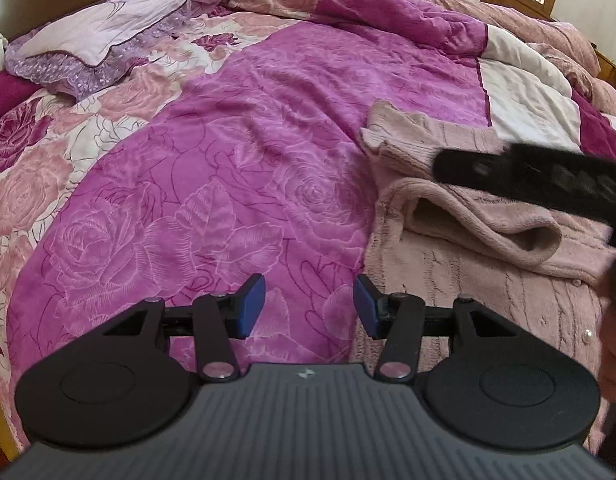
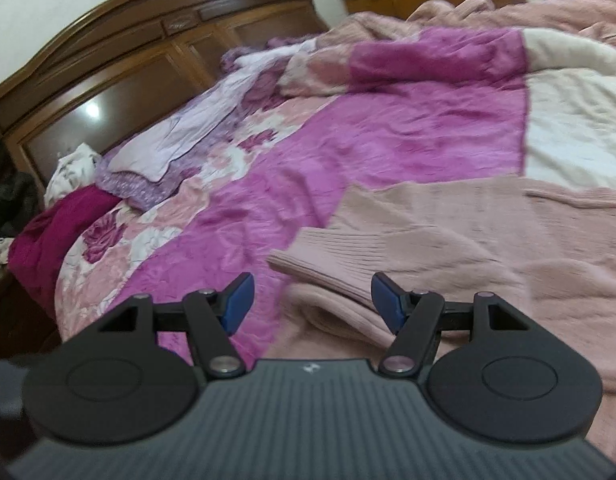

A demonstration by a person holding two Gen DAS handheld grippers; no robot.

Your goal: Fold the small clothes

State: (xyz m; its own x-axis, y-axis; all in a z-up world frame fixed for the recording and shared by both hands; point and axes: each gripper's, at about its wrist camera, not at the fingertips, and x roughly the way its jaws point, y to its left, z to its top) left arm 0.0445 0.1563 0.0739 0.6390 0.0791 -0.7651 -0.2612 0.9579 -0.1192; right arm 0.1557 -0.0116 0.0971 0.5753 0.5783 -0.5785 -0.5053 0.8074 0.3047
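A pale pink knit cardigan (image 1: 488, 240) with small pearl buttons lies on the magenta rose-print bedspread (image 1: 236, 152), one sleeve folded across its body. My left gripper (image 1: 310, 306) hovers open over the bedspread just left of the cardigan's edge, nothing between its blue pads. In the right wrist view the same cardigan (image 2: 468, 248) spreads out ahead, its ribbed cuff (image 2: 332, 260) pointing left. My right gripper (image 2: 312, 304) is open above that cuff and holds nothing. The right gripper also shows in the left wrist view as a blurred black bar (image 1: 540, 176) above the cardigan.
Purple and lilac pillows (image 1: 88, 44) lie at the head of the bed below a dark wooden headboard (image 2: 128, 64). A bunched dusty-pink blanket (image 1: 508, 12) fills the far side. A white quilt panel (image 2: 572, 128) lies beyond the cardigan. A dark red cloth (image 2: 56, 224) hangs at the bed's left edge.
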